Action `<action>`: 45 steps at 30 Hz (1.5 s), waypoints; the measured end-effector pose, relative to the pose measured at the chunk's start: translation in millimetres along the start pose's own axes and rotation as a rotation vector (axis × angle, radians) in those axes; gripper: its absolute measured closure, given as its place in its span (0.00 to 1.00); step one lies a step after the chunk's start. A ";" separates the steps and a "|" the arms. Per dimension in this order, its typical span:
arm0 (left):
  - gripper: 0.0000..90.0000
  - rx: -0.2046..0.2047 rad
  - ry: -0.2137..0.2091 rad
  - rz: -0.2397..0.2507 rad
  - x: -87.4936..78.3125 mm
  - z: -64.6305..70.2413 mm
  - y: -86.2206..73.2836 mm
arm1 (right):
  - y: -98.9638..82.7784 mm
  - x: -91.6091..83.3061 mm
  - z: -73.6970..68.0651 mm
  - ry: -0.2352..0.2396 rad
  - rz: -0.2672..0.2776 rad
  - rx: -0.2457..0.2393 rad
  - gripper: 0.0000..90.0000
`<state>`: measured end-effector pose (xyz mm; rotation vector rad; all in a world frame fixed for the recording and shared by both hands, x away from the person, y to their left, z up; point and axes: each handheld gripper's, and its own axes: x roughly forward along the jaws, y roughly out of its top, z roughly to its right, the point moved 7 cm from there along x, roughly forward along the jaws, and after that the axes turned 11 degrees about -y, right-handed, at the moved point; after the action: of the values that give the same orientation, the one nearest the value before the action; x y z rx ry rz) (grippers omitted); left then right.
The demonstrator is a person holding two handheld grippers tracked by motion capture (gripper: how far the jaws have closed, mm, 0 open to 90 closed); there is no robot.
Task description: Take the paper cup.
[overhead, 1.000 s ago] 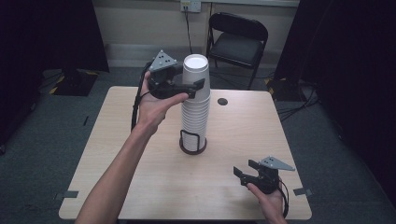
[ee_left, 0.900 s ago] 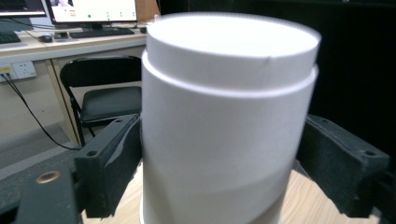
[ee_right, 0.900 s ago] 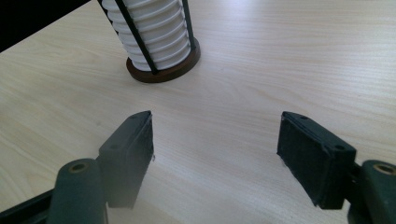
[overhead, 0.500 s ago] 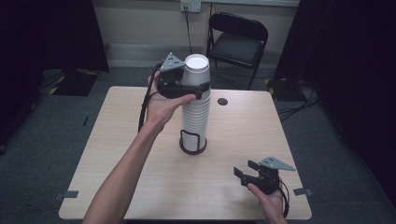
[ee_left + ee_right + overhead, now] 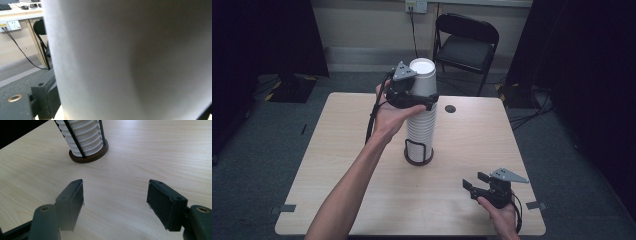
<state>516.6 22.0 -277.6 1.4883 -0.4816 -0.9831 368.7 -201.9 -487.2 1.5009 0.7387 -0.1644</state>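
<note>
A tall stack of white paper cups (image 5: 421, 127) stands in a black wire holder with a round dark base (image 5: 418, 158) at the middle of the wooden table (image 5: 337, 165). My left gripper (image 5: 418, 100) reaches around the top cup (image 5: 424, 75) just below its rim. Its jaws have just been opening, and the cup wall (image 5: 130, 60) stands between them, with one jaw's pad (image 5: 46, 100) close beside it. My right gripper (image 5: 475, 182) rests open near the table's front right, with nothing between its pads (image 5: 72, 202), pointing at the stack (image 5: 82, 137).
A small black disc (image 5: 450, 108) lies on the table behind the stack, to the right. A black folding chair (image 5: 467, 45) stands beyond the far edge, under a wall socket (image 5: 416, 6). Dark curtains hang on both sides.
My left gripper has moved right and slightly down, from beside the top cup to around it, and its jaws stand wider apart. The right gripper has kept still.
</note>
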 end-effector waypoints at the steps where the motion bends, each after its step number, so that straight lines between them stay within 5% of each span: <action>1: 0.11 0.010 0.008 0.005 -1.1 0.6 0.7 | -0.1 0.4 -0.3 0.000 -0.001 -0.001 0.33; 24: 0.13 0.031 -0.010 0.027 -5.5 1.6 8.9 | -1.4 1.9 -1.7 0.018 -0.019 0.011 0.33; 30: 0.13 0.023 -0.012 0.057 -12.0 1.3 17.1 | -1.4 2.0 -1.2 0.014 -0.019 0.013 0.33; 35: 0.13 0.072 0.027 0.089 -16.0 4.6 24.3 | -1.4 1.8 -1.1 0.015 -0.020 0.010 0.33; 45: 0.13 0.060 0.017 0.138 -23.8 7.7 35.5 | -1.5 2.0 -0.7 0.012 -0.020 0.012 0.33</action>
<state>506.0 29.3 -236.1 1.4945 -0.5983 -0.8533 369.2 -200.8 -489.4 1.5072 0.7635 -0.1754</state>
